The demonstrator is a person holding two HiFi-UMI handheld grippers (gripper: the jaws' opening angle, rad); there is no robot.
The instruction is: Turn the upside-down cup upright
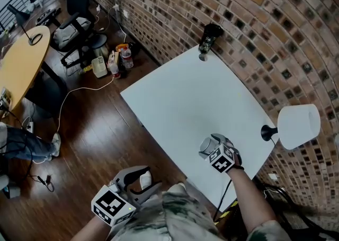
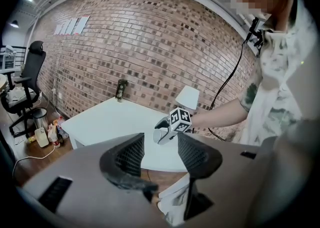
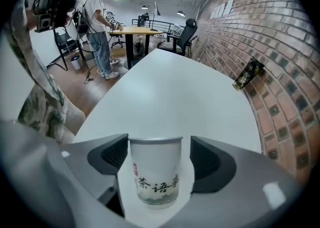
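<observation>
Now lift right hand-held gripper (image 3: pixel 157 148) straight up, jaws spread wide, clear of cup (image 3: pixel 155 177) (upright between them on bench (image 3: pixel 170 91)); avoid clipping rim. Left hand-held gripper (image 2: pixel 159 148) spread too, empty.

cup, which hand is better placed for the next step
Right. The paper cup stands upright on the white table between the open jaws of the right gripper, so it can likely regrip or back off. The left gripper hangs open and empty beyond the table edge.
</observation>
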